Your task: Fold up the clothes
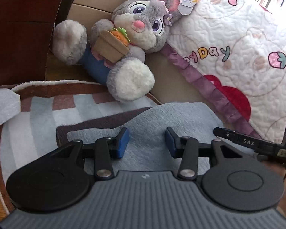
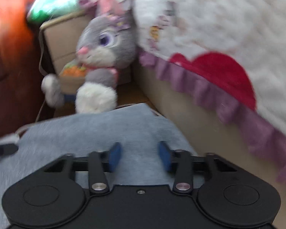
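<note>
Fleece garment [image 1: 148, 118] lower centre; left gripper [image 1: 147, 141] and right gripper [image 2: 139, 156] half-open, empty. Risk: pinching just one layer, fold slips.

Folded garment [image 1: 152, 118] on rug [image 1: 40, 114], plush rabbit [image 1: 124, 43] behind it, quilt [image 1: 238, 47] to the right

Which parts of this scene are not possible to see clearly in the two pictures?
- Blue garment: left wrist view, its near part is hidden by the left gripper; its full shape is unknown.
- Right wrist view: motion blur smears the plush rabbit and quilt.
- Quilt lettering: left wrist view, the beginning is hidden in a fold.
- Right gripper: whether it touches the cloth is unclear.
</note>
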The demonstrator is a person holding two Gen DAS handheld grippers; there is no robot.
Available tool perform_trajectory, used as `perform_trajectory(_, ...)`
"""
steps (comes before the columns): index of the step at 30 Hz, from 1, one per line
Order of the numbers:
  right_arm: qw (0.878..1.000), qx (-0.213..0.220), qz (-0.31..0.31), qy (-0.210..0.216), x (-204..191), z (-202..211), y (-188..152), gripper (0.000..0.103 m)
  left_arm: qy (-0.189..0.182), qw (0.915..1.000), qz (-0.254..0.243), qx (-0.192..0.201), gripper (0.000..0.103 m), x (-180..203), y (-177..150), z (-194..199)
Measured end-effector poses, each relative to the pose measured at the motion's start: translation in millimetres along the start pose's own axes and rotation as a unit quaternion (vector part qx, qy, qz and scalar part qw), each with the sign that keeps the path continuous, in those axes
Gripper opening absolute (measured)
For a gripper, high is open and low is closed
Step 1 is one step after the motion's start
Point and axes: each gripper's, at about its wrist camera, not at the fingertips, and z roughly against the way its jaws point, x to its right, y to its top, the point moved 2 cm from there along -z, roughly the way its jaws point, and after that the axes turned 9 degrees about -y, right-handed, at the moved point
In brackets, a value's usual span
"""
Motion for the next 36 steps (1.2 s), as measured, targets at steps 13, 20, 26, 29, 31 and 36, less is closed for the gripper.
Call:
perform_trajectory(13,0.99,0.089,-0.099,-0.054,-18,113,-80,0.052,-0.003,0.9999,0.006,0.015,0.044,0,-4,11)
perform_trajectory(20,0.979,0.036,-0.169,0.106,-43,117,-143,0.034,0.011,0.9994,-0.029,0.014,0.046,14,-8,17)
perform_trajectory(26,0.984,-0.026,-0.126,0.127,-66,148,-178,0.043,0.026,0.9973,-0.068,-0.006,0.063,34,-15,31)
perform_trajectory(29,0.989,-0.017,-0.13,0.068,-52,171,-188,0.053,0.031,0.997,-0.072,0.001,0.085,46,-21,31)
perform_trajectory(31,0.99,-0.015,-0.138,0.032,-42,183,-192,0.053,0.052,0.9958,-0.075,-0.001,0.09,56,-25,28)
perform_trajectory(36,0.991,-0.011,-0.129,-0.024,-29,212,-193,0.053,0.113,0.9808,-0.157,-0.027,0.1,95,-42,34)
